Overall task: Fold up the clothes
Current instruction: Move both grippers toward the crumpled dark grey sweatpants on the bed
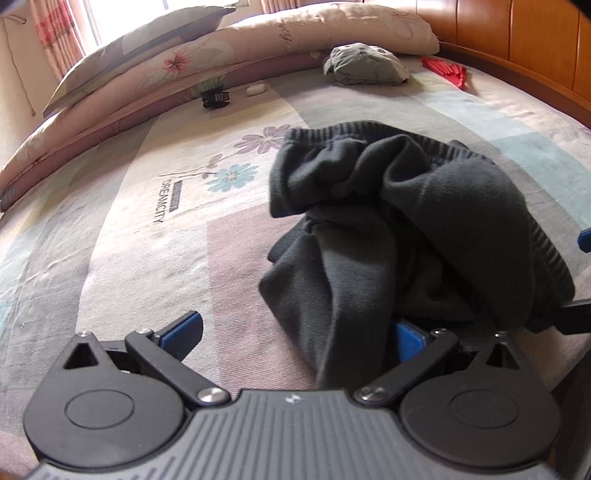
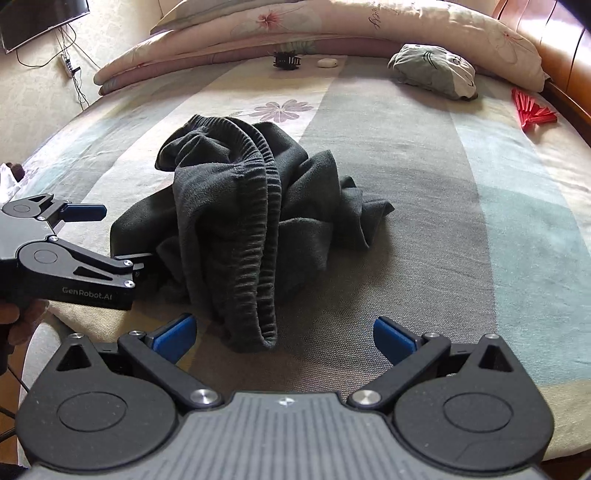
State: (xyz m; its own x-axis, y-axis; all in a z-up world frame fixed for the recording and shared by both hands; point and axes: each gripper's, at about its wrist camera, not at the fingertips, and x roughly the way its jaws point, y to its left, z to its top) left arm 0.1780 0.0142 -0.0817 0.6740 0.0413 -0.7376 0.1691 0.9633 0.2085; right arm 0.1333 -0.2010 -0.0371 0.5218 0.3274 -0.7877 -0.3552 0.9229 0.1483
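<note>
I see my big bed sheet with pale stripes and purple and blue flowers (image 1: 147, 229). A long folded flowery quilt (image 2: 332, 33) lies at the far end. Near it sit a black hair clip (image 2: 286, 61), a small white oval thing (image 2: 328, 63), a bunched grey-green cloth (image 2: 434, 72) and a red folding fan (image 2: 532, 110).

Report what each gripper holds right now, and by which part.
Nothing is held. The right gripper is open, short of the dark garment. The left gripper is open too, with cloth draped over one finger but not clamped.
</note>
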